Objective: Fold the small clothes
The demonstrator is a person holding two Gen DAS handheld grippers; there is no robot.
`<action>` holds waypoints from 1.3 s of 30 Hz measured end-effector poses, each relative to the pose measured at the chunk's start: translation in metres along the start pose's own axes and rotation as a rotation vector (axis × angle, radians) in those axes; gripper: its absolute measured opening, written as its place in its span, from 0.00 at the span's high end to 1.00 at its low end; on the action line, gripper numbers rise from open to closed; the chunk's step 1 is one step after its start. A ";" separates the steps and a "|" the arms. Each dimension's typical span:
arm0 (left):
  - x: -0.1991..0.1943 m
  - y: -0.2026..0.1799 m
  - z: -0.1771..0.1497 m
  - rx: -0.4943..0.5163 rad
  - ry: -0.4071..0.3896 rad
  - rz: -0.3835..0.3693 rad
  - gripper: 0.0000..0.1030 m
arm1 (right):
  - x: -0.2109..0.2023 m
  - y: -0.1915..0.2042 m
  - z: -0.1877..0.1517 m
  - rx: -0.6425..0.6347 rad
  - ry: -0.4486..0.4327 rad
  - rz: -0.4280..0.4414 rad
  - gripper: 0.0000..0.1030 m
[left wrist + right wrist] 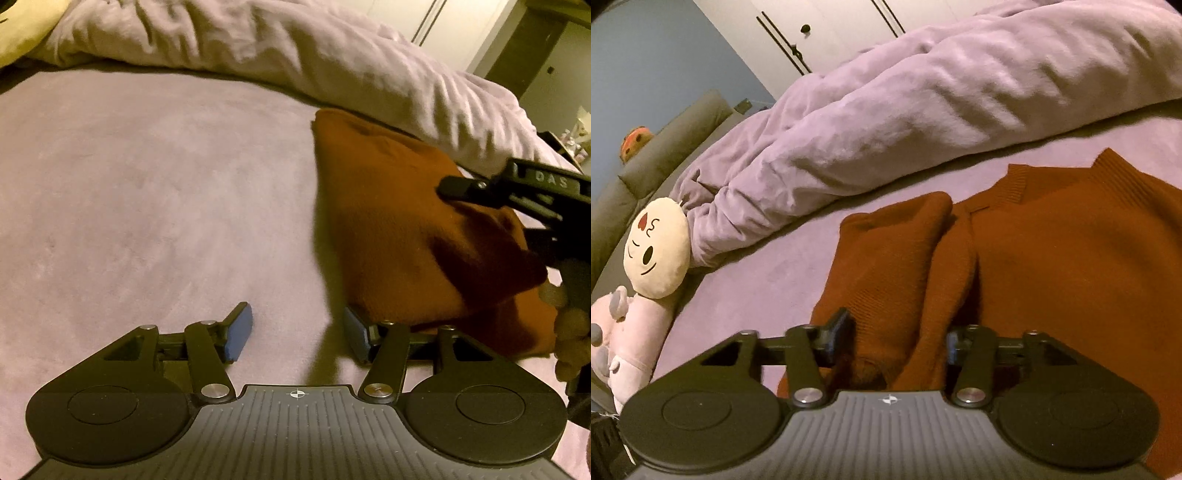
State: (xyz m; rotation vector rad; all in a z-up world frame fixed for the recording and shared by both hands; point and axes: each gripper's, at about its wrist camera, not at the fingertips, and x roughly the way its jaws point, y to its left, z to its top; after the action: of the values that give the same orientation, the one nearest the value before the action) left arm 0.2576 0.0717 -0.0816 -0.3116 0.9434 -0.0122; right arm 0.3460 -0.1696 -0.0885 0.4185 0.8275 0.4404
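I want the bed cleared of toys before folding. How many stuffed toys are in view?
3, all in the right wrist view: a round cream face plush beside the bunched duvet, a pink plush below it, an orange one behind the grey bolster. Others may be hidden.

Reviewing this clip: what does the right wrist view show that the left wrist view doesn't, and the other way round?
Only the right wrist view shows the round cream face plush, the pink plush and the sweater's ribbed collar. Only the left wrist view shows the right gripper from outside, over the cloth, and a stretch of bare bed sheet. Both show the rust-orange sweater and the rumpled lilac duvet.
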 end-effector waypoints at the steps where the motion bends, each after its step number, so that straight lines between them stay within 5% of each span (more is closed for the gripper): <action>1: 0.000 -0.001 0.000 0.001 0.000 0.004 0.40 | 0.002 0.002 0.001 -0.009 0.003 -0.003 0.47; 2: 0.000 -0.002 0.000 0.002 0.000 0.009 0.39 | 0.004 0.004 0.001 -0.025 0.001 -0.004 0.49; 4: -0.002 -0.003 0.000 0.001 0.002 0.014 0.38 | 0.007 0.012 0.000 -0.091 -0.014 -0.027 0.78; 6: -0.006 -0.004 0.000 -0.003 0.004 0.015 0.34 | 0.006 0.019 0.000 -0.149 -0.029 -0.059 0.85; 15: -0.021 -0.035 0.000 0.070 -0.040 -0.021 0.26 | -0.073 0.011 0.003 -0.366 -0.288 -0.216 0.88; 24: 0.001 -0.081 -0.011 0.176 0.021 -0.027 0.26 | -0.082 -0.081 -0.012 -0.274 -0.218 -0.415 0.89; 27: 0.004 -0.094 -0.016 0.238 0.020 0.021 0.26 | -0.083 -0.107 -0.016 -0.139 -0.180 -0.342 0.84; 31: -0.001 -0.099 -0.022 0.255 0.013 0.026 0.26 | -0.107 -0.140 -0.018 0.116 -0.193 -0.108 0.58; 35: -0.004 -0.104 -0.026 0.246 0.017 0.002 0.24 | -0.108 -0.146 -0.023 0.190 -0.171 -0.010 0.39; 38: -0.001 -0.117 -0.028 0.266 0.024 -0.001 0.22 | -0.097 -0.138 -0.024 0.178 -0.144 -0.001 0.39; 39: 0.000 -0.121 -0.029 0.274 0.023 -0.001 0.22 | -0.093 -0.131 -0.024 0.147 -0.141 -0.024 0.50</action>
State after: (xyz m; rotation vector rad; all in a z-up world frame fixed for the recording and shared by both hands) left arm 0.2503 -0.0516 -0.0650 -0.0586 0.9517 -0.1446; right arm 0.2991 -0.3231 -0.1145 0.5690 0.7296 0.3250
